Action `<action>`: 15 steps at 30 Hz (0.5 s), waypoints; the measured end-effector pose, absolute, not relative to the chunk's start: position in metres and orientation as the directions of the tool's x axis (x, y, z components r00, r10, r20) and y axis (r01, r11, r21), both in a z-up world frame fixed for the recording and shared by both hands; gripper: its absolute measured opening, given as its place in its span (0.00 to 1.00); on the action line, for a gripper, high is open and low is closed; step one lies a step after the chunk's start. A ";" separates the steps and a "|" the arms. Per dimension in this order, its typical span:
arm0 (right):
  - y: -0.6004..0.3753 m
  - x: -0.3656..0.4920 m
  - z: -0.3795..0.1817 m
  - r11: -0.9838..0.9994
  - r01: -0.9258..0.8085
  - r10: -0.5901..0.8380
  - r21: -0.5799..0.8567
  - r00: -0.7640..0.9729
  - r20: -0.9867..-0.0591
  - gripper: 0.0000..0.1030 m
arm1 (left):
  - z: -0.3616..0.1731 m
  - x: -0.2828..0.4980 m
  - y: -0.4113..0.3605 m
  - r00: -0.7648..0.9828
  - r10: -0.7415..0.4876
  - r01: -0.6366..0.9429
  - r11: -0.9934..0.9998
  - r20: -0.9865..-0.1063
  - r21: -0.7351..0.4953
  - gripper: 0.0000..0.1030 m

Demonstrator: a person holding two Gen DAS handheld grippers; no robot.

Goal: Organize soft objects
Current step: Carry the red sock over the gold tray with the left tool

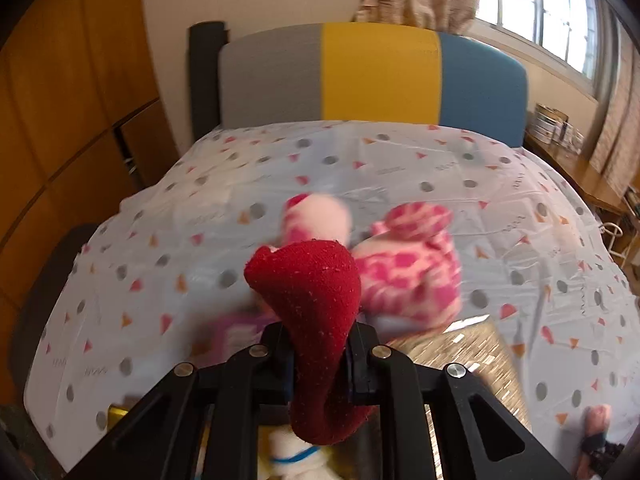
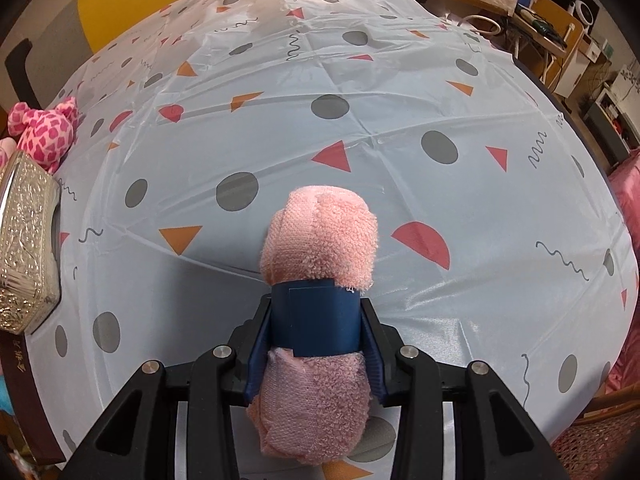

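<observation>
My left gripper (image 1: 320, 354) is shut on a dark red sock (image 1: 316, 296) and holds it above the patterned tablecloth (image 1: 400, 168). Behind it lie pink spotted plush toys (image 1: 404, 268), one also showing in the right wrist view (image 2: 44, 132). My right gripper (image 2: 316, 344) is shut on a rolled pink towel (image 2: 320, 240) with a blue paper band (image 2: 316, 320), just above the cloth (image 2: 360, 120). A silver embossed box (image 2: 24, 240) stands at the left; it also shows in the left wrist view (image 1: 472, 352).
A white soft item with a blue band (image 1: 296, 460) lies under my left gripper. A grey, yellow and blue chair back (image 1: 372, 76) stands behind the table. A wooden desk with clutter (image 2: 540, 20) is at the far right, pink fabric (image 2: 628, 208) beside the table.
</observation>
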State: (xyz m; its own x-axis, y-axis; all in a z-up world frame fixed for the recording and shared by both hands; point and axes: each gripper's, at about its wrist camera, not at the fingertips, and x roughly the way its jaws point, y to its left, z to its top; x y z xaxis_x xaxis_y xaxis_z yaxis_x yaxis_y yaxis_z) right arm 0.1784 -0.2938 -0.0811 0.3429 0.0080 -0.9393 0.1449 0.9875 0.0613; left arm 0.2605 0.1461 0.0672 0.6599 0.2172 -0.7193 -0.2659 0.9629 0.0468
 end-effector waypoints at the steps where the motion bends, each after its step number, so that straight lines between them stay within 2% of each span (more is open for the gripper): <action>1: -0.293 0.178 -0.081 0.988 0.142 0.004 0.056 0.343 -0.939 0.39 | 0.064 0.251 0.156 0.658 0.222 -0.278 0.960 -0.719 0.041 0.17; 15: -0.281 0.176 -0.082 0.994 0.106 -0.056 -0.020 0.345 -0.937 0.40 | 0.025 0.113 0.173 0.697 0.157 -0.248 0.968 -0.700 -0.030 0.18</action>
